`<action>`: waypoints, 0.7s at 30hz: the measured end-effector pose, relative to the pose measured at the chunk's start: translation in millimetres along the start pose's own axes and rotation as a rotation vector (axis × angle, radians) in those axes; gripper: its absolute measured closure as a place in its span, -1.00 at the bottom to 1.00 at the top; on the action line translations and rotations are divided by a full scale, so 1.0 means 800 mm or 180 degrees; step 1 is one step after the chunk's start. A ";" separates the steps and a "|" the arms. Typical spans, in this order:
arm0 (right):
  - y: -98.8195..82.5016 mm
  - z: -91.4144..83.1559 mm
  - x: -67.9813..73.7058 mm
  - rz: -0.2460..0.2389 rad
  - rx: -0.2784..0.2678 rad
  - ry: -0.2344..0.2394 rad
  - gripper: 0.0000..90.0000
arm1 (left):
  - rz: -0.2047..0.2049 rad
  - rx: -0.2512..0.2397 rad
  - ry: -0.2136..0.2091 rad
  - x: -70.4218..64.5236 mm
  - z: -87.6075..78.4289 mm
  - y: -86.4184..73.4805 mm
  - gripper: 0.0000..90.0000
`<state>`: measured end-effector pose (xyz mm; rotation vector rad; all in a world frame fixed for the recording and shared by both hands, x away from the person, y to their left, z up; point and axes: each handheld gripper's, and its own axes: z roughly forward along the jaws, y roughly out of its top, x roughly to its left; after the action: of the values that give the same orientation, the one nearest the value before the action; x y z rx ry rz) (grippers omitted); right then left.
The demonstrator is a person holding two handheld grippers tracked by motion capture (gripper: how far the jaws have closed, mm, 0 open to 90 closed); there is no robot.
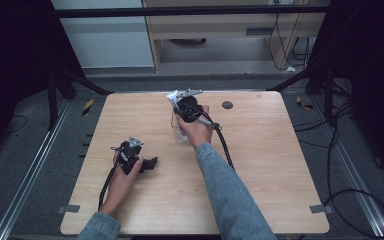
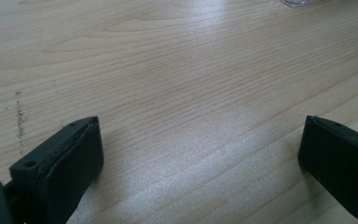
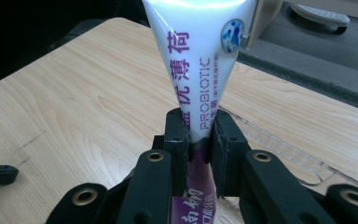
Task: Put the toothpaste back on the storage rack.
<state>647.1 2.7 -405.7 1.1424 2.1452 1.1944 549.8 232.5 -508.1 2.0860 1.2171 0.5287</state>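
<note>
A white toothpaste tube (image 3: 200, 60) with purple print stands upright between the jaws of my right gripper (image 3: 200, 122), which is shut on its lower part. In the high view the right gripper (image 1: 186, 107) is at the table's far middle, and the tube's flat white end (image 1: 172, 96) sticks out past it. A clear container (image 1: 178, 131) stands just below the gripper; its transparent rim (image 3: 284, 151) shows behind the jaws. My left gripper (image 1: 149, 163) lies on the table at the near left, pointing right. Its jaws (image 2: 200, 140) are wide open over bare wood.
The light wooden table (image 1: 260, 170) has a small black round mark (image 1: 227, 105) near its far edge. A cable (image 1: 226, 145) trails from the right gripper along the denim sleeve. Dark frame legs stand at both far corners. A corner of the clear container (image 2: 298, 2) shows ahead of the left gripper.
</note>
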 end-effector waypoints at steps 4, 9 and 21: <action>0.002 0.002 -0.003 0.0042 0.0032 0.0002 0.73 | 0.0001 0.0001 -0.0001 0.000 0.000 0.000 -1.00; 0.003 0.002 -0.003 0.0059 0.0047 0.0012 0.73 | 0.0000 0.0001 -0.0001 0.000 0.000 0.000 -1.00; 0.002 -0.001 -0.004 0.0069 0.0057 0.0015 0.71 | 0.0002 0.0001 -0.0001 0.000 0.000 0.000 -1.00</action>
<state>649.4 0.3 -403.7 1.1744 2.1565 1.1907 549.9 232.5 -508.0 2.0868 1.2164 0.5283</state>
